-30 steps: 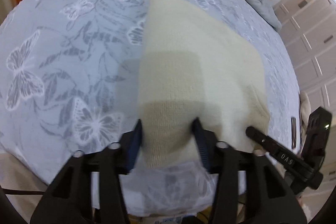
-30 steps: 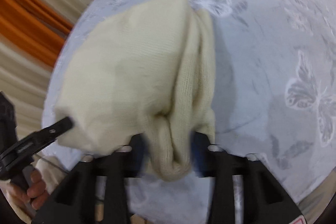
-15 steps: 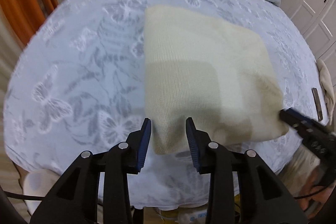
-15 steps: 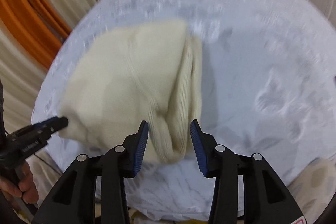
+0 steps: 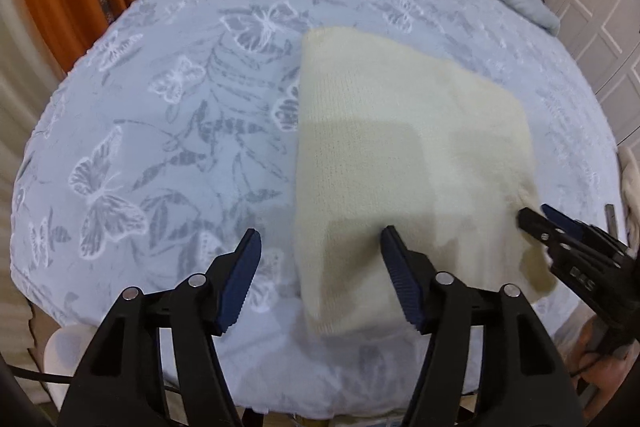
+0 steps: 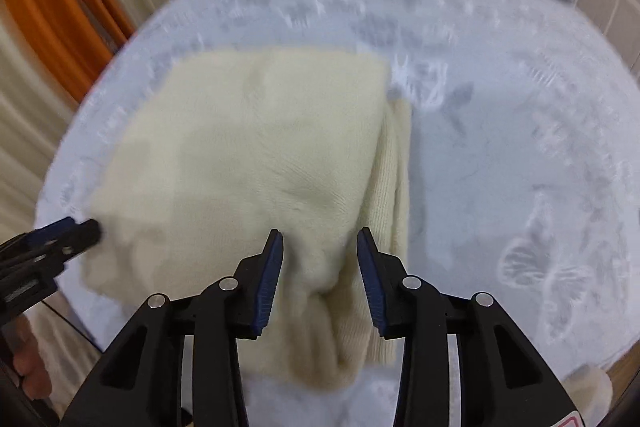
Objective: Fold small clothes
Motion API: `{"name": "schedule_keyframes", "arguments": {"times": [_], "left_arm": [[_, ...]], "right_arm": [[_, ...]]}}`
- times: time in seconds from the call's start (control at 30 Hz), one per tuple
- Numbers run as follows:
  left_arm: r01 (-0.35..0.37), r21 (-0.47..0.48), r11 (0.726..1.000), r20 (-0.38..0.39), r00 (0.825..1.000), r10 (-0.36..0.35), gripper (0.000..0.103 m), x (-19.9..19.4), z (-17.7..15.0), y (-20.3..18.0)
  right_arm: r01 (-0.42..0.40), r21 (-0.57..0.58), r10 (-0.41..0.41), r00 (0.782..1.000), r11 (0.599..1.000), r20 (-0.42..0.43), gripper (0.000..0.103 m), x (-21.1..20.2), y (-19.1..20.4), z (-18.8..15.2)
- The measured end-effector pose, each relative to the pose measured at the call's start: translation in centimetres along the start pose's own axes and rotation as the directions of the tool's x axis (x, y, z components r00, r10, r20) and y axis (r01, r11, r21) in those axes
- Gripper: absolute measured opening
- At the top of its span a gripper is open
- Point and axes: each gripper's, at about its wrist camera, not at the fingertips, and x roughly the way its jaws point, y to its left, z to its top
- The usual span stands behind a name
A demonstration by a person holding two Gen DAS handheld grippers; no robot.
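On butterfly-print bedspread (image 5: 168, 131), folded cream knit garment (image 5: 404, 163), ribbed edge

A second ago both tongs were clamped on the folded cream knitted garment (image 5: 408, 163); since then the left tongs (image 5: 320, 283) have spread wide and let go, one pad left over its near edge. The right tongs (image 6: 320, 279) have parted too, the bunched six-o'clock edge lying loose between them.
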Motion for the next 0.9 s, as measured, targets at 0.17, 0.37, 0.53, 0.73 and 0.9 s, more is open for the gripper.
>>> {"name": "schedule_keyframes", "arguments": {"times": [0.17,0.37,0.53,0.73,0.9], "left_arm": [[-0.009,0.0,1.0,0.092,0.996,0.009,0.089,-3.9,-1.2,-1.0],[-0.047,0.061,0.997,0.221,0.975,0.032,0.098,-6.1,-2.7,-3.8],[-0.082,0.074,0.994,0.239,0.969,0.062,0.098,-6.0,-4.1,-5.1],[-0.103,0.081,0.991,0.224,0.971,0.082,0.098,-5.5,-5.6,-5.4],[-0.11,0.082,0.991,0.225,0.97,0.089,0.098,-5.5,-6.4,-5.5]], "right_arm": [[0.061,0.023,-0.065,0.956,0.998,0.285,0.098,-9.0,0.3,-3.7],[0.054,0.171,-0.109,0.936,0.984,0.334,0.098,-10.3,-1.1,-6.9],[0.091,0.165,-0.13,0.962,0.982,0.241,0.098,-8.7,-1.4,-7.3],[0.115,0.103,-0.134,0.97,0.988,0.203,0.098,-7.8,0.1,-8.8],[0.123,0.067,-0.134,0.971,0.99,0.197,0.098,-7.6,1.5,-9.4]]}}
